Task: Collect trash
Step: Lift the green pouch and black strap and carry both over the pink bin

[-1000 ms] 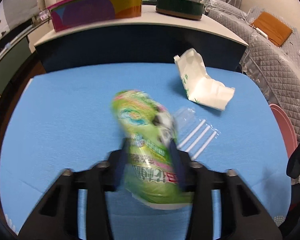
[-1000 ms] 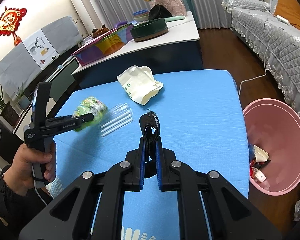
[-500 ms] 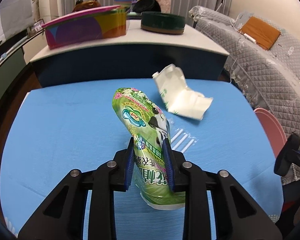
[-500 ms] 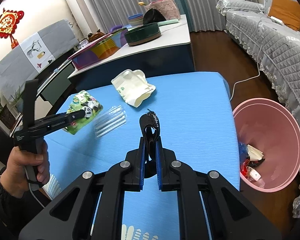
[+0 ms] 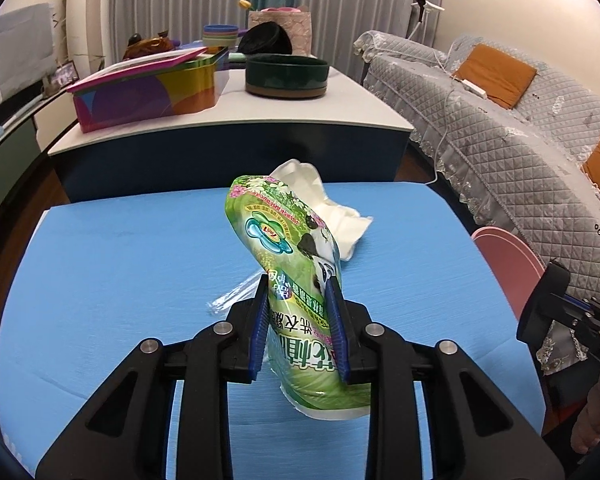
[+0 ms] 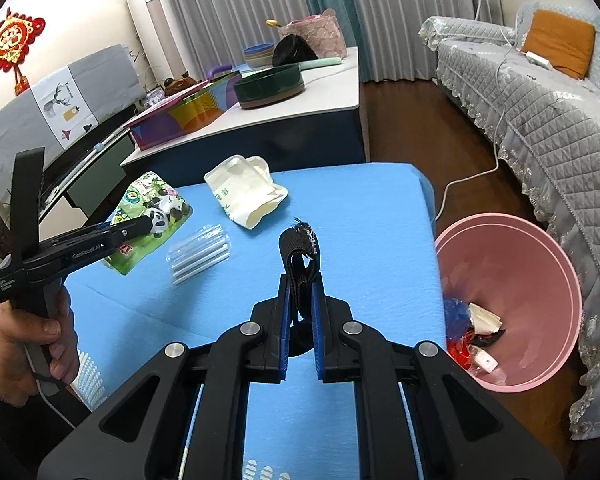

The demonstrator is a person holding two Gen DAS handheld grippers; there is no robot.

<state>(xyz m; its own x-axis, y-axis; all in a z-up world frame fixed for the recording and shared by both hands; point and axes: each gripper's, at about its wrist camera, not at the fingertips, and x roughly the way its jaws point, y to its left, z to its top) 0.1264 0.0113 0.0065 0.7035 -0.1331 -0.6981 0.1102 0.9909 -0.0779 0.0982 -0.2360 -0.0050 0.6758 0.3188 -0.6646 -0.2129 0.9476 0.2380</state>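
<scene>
My left gripper [image 5: 298, 300] is shut on a green detergent pouch [image 5: 288, 248], held upright above the blue table [image 5: 120, 264]; the right wrist view shows the same pouch [image 6: 152, 212] lifted off the surface. My right gripper [image 6: 299, 280] is shut on a looped black strap [image 6: 300, 248] over the table's near right part. A crumpled white paper bag [image 6: 246, 192] and a clear packet of white straws [image 6: 200, 256] lie on the table. A pink bin [image 6: 512, 280] with several scraps inside stands on the floor to the right.
Behind the blue table a white-topped counter [image 5: 340, 108] carries a colourful tin [image 5: 148, 92] and a dark green round box [image 5: 286, 74]. A grey quilted sofa [image 6: 540, 92] runs along the right. A person's hand [image 6: 24, 344] grips the left tool's handle.
The left gripper has closed tighter on the green pouch and lifted it up off the table, tipping it upright. The right gripper with the strap has stayed about where it was.
</scene>
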